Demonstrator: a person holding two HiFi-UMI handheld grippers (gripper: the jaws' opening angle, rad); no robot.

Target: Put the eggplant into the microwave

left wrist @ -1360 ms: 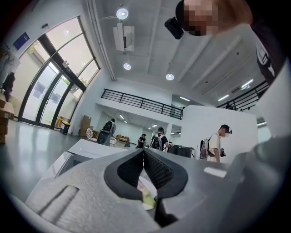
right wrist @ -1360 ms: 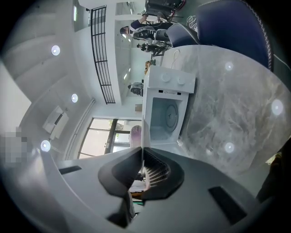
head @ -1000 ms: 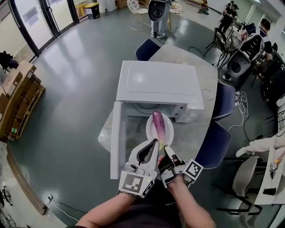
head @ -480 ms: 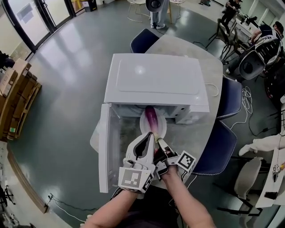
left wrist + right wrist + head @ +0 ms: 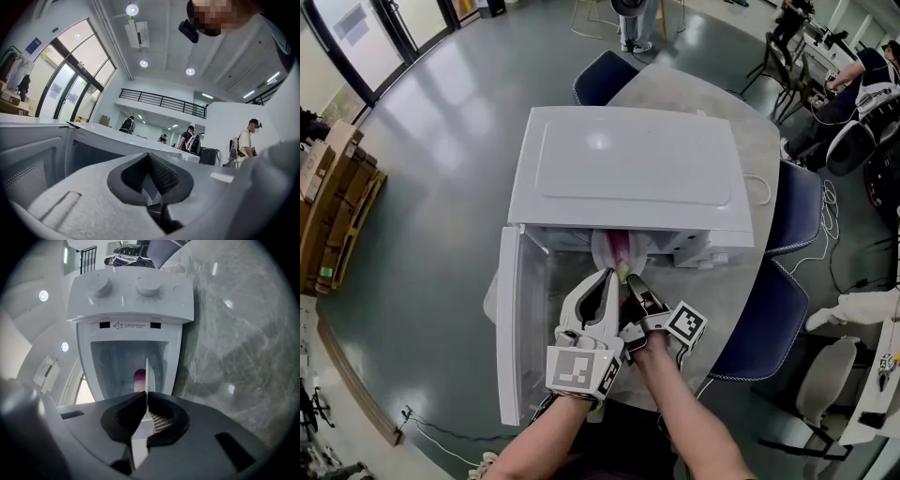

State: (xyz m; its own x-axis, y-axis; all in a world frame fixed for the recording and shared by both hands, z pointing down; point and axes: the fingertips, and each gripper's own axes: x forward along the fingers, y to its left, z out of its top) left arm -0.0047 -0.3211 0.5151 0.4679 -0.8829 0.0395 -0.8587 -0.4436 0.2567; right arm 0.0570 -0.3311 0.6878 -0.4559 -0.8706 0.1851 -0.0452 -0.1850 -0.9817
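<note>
Eggplant (image 5: 620, 249), long and purple, lies on a round white plate (image 5: 603, 249) partly inside the boxy white microwave (image 5: 628, 169). The right gripper (image 5: 631, 281) pinches the plate's rim, and the left gripper (image 5: 607, 275) has its jaws pressed together on nothing. Release is still to do.

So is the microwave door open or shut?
Open. The white microwave door swings out leftward; the purple eggplant on its white plate shows inside.

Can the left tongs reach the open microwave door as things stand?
Probably yes. The door stands open just to the left of the left tongs, with nothing visible between them, and those tongs are shut and empty.
</note>
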